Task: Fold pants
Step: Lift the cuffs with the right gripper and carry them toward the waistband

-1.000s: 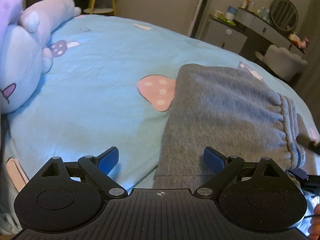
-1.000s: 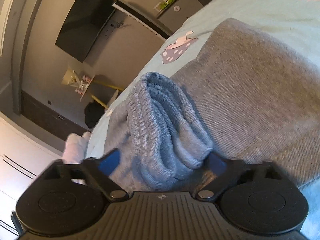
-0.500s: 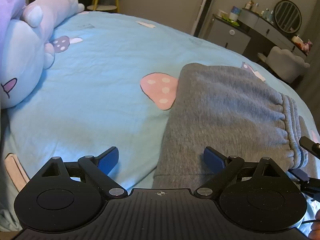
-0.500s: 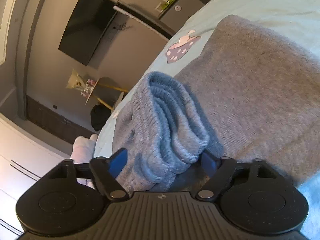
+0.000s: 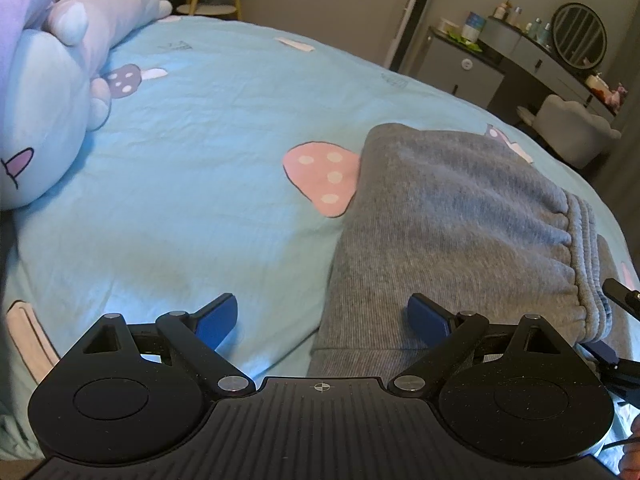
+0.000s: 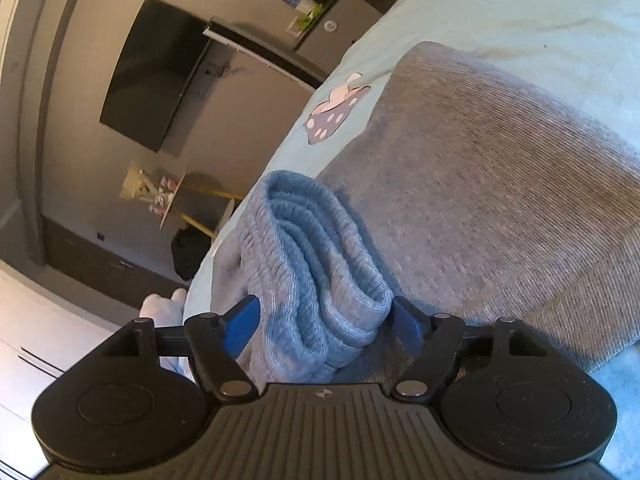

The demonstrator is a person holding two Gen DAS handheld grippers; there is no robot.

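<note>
Grey sweatpants (image 5: 452, 220) lie folded on a light blue bedsheet (image 5: 192, 168) with mushroom prints. My left gripper (image 5: 322, 314) is open and empty, its jaws wide apart over the near left corner of the folded pants. In the right wrist view the pants (image 6: 500, 184) fill the right side, and their ribbed waistband (image 6: 316, 276) bunches up between the jaws. My right gripper (image 6: 326, 318) has closed in on this waistband. The right gripper's tip also shows at the left wrist view's right edge (image 5: 616, 320).
A large pale blue and pink plush toy (image 5: 44, 92) lies at the bed's left. A dressing table with round mirror (image 5: 576, 36) and a padded chair (image 5: 568, 128) stand beyond the bed. A wall television (image 6: 156, 76) shows in the right wrist view.
My right gripper's jaws have narrowed around the bunched waistband. My left gripper has stayed open and shifted only slightly.
</note>
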